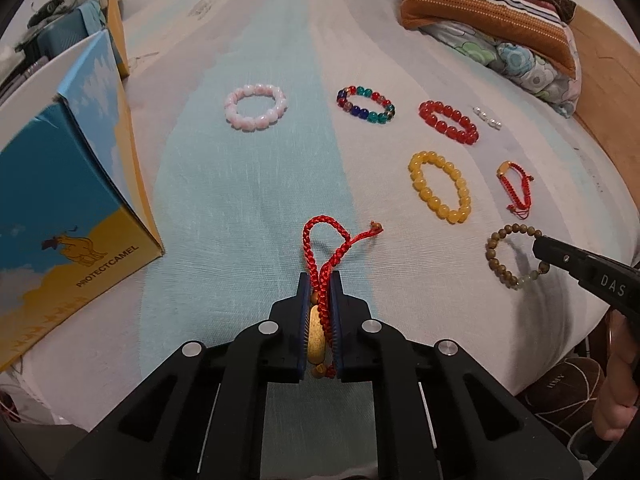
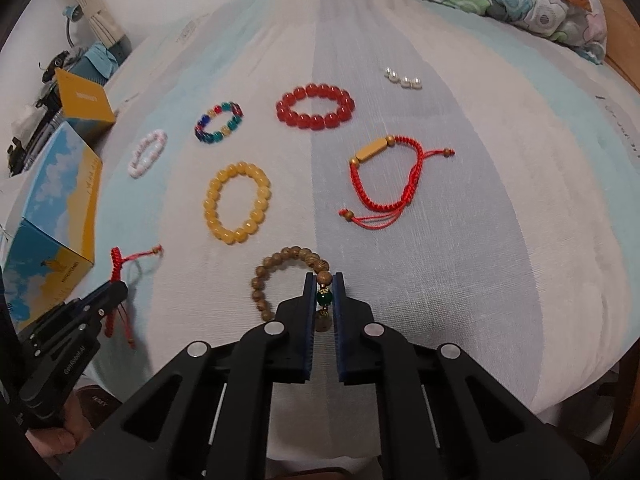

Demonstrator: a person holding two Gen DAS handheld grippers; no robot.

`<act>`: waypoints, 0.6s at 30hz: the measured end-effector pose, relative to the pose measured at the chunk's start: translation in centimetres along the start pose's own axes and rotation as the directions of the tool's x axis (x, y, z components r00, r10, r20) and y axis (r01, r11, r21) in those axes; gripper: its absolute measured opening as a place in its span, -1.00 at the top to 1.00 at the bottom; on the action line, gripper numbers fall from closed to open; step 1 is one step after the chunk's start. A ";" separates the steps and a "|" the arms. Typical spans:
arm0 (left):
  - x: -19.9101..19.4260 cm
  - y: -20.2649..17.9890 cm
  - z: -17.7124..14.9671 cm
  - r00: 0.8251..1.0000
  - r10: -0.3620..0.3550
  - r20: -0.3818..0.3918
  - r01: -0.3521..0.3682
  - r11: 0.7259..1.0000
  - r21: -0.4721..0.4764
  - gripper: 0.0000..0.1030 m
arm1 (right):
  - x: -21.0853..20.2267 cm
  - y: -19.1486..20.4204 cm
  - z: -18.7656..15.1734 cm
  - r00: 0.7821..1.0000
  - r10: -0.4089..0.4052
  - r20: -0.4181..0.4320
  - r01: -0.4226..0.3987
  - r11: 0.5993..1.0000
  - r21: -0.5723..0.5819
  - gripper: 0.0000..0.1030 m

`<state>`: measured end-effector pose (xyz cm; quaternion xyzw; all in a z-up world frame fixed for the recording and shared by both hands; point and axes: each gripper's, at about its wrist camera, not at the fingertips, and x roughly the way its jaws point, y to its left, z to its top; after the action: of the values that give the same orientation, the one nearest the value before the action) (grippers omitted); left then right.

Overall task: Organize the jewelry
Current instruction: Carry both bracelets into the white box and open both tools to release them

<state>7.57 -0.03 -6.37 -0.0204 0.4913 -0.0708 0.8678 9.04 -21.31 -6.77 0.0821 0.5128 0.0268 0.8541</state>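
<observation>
Gripping a red braided cord bracelet (image 1: 320,272) in my left gripper (image 1: 320,280), I am holding its gold charm pinched between the pads, its loop trailing on the striped bedsheet (image 1: 240,184) near the blue-and-yellow box (image 1: 68,184). My right gripper (image 2: 323,280), reaching low and forward, is closing around the wooden bead bracelet (image 2: 280,276) at its green bead. Lifting each slowly should be keeping cords from snagging the neighbouring yellow bracelet (image 2: 238,202).
</observation>
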 end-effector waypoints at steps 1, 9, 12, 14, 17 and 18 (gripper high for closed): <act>-0.2 0.0 0.0 1.000 -0.004 0.000 0.004 1.000 -0.002 0.83 | -0.2 0.1 0.1 1.000 0.005 0.005 -0.005 1.000 0.004 0.86; -2.0 0.4 0.7 0.999 -0.035 0.034 0.035 0.999 -0.008 0.83 | -2.6 1.0 0.8 0.998 -0.008 0.055 0.007 1.000 0.015 0.86; -3.0 0.2 1.2 0.998 -0.039 0.058 0.039 0.999 0.005 0.83 | -3.0 1.2 1.4 0.998 -0.011 0.067 0.009 1.000 0.028 0.86; -3.5 0.3 1.6 0.997 -0.035 0.065 0.034 0.999 0.012 0.83 | -3.2 1.3 1.9 0.998 -0.013 0.062 0.010 0.999 0.035 0.86; -4.5 0.6 2.2 0.996 -0.026 0.081 0.025 1.000 0.014 0.83 | -3.6 1.8 2.8 0.997 -0.038 0.068 0.036 0.999 0.029 0.86; -4.9 0.7 2.4 0.996 -0.026 0.086 0.025 1.000 0.018 0.83 | -3.7 2.0 3.0 0.996 -0.044 0.071 0.042 0.999 0.027 0.86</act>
<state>7.22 1.29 -1.03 -0.0225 0.4525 -0.0851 0.8874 9.98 -20.14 -1.79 0.0829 0.4836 -0.0011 0.8713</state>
